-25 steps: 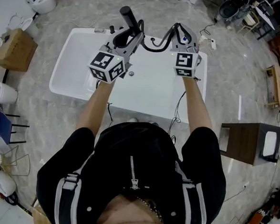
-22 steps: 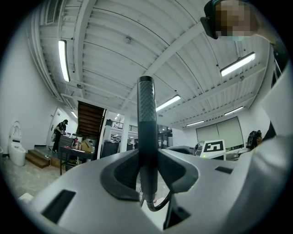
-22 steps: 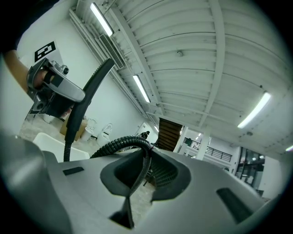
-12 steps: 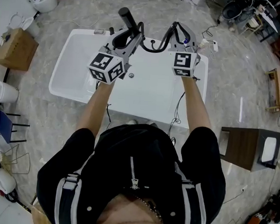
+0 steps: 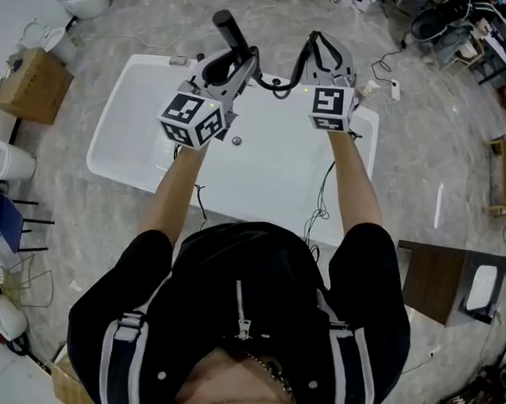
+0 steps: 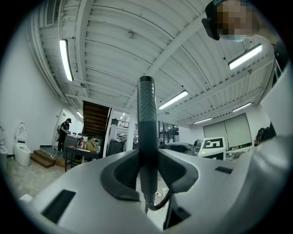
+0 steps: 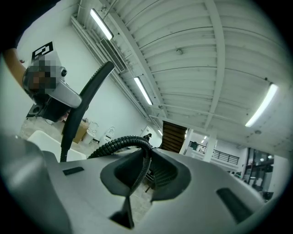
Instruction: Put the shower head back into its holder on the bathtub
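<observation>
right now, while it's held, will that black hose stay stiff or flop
Probably floppy: the ribbed hose bends in a loop between the right gripper and the left gripper. The shower head looks rigid, standing straight up from the jaws.

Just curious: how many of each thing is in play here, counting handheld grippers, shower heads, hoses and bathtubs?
grippers: 2, the left gripper and the right gripper
shower head: 1
hose: 1
bathtub: 1
total: 5

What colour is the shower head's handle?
Black. The shower head shows best in the left gripper view.
</observation>
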Motion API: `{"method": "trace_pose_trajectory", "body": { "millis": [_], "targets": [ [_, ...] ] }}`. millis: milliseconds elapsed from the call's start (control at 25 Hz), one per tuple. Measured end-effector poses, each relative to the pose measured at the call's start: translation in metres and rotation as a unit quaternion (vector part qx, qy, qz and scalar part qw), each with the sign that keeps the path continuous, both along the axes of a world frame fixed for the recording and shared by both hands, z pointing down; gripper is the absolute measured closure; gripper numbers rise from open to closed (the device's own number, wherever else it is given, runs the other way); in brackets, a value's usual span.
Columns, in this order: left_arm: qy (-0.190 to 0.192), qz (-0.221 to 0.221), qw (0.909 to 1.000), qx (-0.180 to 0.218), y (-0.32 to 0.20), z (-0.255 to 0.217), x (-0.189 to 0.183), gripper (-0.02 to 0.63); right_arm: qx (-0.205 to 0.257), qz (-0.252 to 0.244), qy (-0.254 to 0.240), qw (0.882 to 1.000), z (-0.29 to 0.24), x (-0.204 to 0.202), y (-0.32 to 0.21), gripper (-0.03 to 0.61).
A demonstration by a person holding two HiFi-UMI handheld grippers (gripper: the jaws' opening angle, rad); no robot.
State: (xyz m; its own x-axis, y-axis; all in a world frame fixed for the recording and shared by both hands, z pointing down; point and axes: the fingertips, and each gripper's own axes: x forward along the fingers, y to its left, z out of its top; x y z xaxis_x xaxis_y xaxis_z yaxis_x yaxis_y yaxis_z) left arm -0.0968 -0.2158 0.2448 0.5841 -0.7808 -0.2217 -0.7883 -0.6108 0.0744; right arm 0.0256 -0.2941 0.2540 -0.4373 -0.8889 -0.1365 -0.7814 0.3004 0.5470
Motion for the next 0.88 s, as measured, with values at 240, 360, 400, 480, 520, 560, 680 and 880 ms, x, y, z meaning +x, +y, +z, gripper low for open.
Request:
{"method": "trace_pose_trajectory", "body": {
  "millis": [240,360,400,480,520,560,680,880],
  "targets": [
    [-0.003,-0.005,1.0,0.007,-0.013,-0.007,0.004,0.482,0.029,-0.007,0.001,1.0,-0.02,-0.003,-0.01,0.515],
    [-0.008,-0.006,0.9999,0.004,-0.017,-0.005,0.003,0.482,0.022,-0.008,0.0,1.0,-0.011,-0.007,-0.015,0.517],
    [-0.01,-0.007,0.9999,0.001,-0.018,-0.002,0.004,0.482,0.012,-0.009,-0.001,1.0,-0.002,-0.006,-0.017,0.515],
    [-0.013,-0.007,0.9999,-0.005,-0.02,0.003,0.007,0.482,-0.002,-0.01,0.002,1.0,0.009,-0.004,-0.02,0.515],
    [-0.014,-0.007,0.9998,-0.008,-0.021,0.006,0.008,0.482,-0.006,-0.01,0.003,1.0,0.013,-0.003,-0.021,0.516],
    [-0.015,-0.007,0.9998,-0.011,-0.022,0.008,0.008,0.482,-0.01,-0.01,0.004,1.0,0.018,-0.003,-0.023,0.515],
    [-0.016,-0.009,0.9997,-0.017,-0.025,0.014,0.008,0.482,-0.015,-0.013,0.011,1.0,0.023,-0.004,-0.026,0.515],
    [-0.013,-0.012,0.9996,-0.02,-0.029,0.017,0.007,0.482,-0.012,-0.007,0.011,1.0,0.023,-0.001,-0.03,0.515]
  ]
}}
